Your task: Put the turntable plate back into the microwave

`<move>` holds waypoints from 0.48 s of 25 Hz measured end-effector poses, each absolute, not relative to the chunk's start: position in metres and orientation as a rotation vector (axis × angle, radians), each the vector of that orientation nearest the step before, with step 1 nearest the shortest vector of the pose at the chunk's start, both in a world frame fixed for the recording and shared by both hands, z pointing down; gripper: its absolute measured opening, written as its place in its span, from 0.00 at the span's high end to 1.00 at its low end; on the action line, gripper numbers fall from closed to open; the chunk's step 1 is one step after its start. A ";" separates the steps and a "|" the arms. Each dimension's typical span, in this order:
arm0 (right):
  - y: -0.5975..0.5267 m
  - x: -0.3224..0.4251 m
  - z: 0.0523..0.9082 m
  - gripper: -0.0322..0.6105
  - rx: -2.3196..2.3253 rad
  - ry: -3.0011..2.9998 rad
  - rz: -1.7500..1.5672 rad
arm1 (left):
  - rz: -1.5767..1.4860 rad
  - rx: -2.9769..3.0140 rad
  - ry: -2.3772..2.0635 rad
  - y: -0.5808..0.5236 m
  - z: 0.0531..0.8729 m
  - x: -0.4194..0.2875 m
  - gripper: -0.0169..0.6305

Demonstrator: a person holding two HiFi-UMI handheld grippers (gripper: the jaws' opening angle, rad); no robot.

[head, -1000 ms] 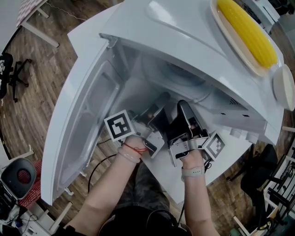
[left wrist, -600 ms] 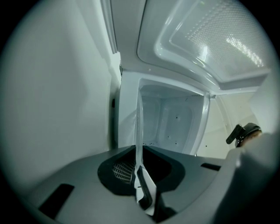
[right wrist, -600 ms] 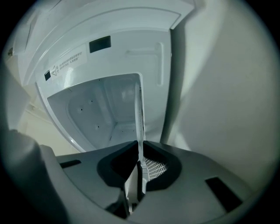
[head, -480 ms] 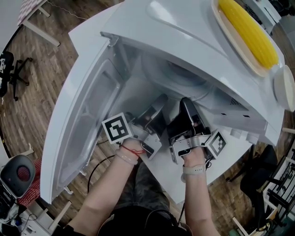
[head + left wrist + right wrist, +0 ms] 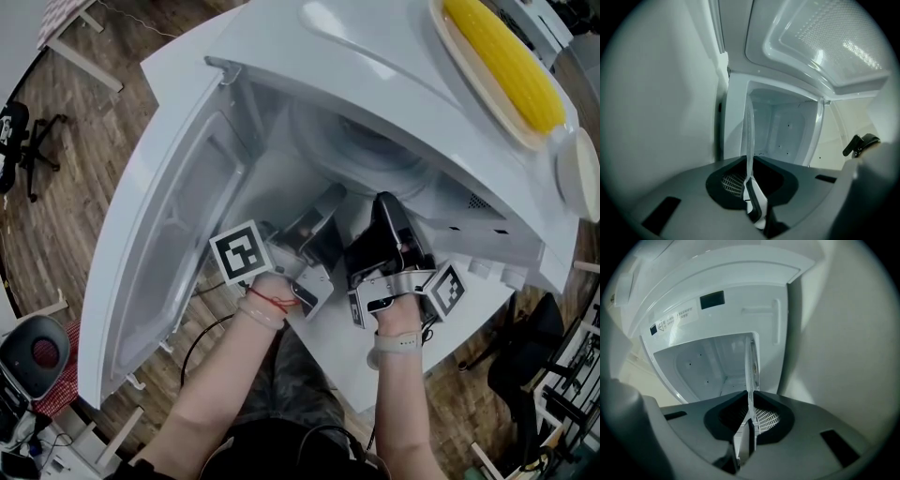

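Could slip from here, with smooth glass pinched only at its near rim: given any slackening or a twist between the two hands, likely to tip or drop the turntable plate [image 5: 370,150]. Could also knock the far edge against a cavity wall, or land off-centre, if pushed in crooked or let go too soon; no view of the hub or roller ring to aim by. Nearest, just past the wrists and above the table [image 5: 342,352]: left tongs [image 5: 750,187] closed down to a sliver, pads pressed on both faces of the glass rim, seen edge-on as a thin pale line running away from the jaws. Just beside, right tongs [image 5: 750,423] clamped the same way on the same rim, nothing else between the pads. Farther out, held roughly level at the mouth of the microwave [image 5: 375,66], most of the disc already under the cavity roof, door [image 5: 178,253] swung wide to the left. Cannot tell whether touching the cavity floor yet. Beyond, on top of the microwave and well apart from the work: a cob of corn [image 5: 502,61] on a dish [image 5: 478,89].
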State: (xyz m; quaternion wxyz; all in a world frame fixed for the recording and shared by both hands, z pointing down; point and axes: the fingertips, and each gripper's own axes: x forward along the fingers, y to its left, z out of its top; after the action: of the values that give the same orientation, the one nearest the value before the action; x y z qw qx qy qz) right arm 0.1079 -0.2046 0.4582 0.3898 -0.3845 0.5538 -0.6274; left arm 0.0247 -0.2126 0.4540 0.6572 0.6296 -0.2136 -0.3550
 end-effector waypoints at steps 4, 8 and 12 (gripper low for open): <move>-0.206 0.110 0.457 0.87 -0.981 1.411 -1.590 | -0.809 1.421 -0.482 -0.212 0.453 0.027 0.91; -0.204 0.112 0.460 0.87 -1.000 1.416 -1.594 | -0.789 1.417 -0.488 -0.209 0.456 0.029 0.91; -0.202 0.115 0.463 0.87 -1.023 1.446 -1.581 | -0.778 1.406 -0.496 -0.208 0.458 0.030 0.91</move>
State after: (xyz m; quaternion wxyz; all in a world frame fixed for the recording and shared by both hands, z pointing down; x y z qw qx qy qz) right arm 0.1147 -0.2021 0.4631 0.3743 -0.3995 0.5649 -0.6173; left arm 0.0305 -0.2079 0.4581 0.6667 0.6232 -0.2196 -0.3449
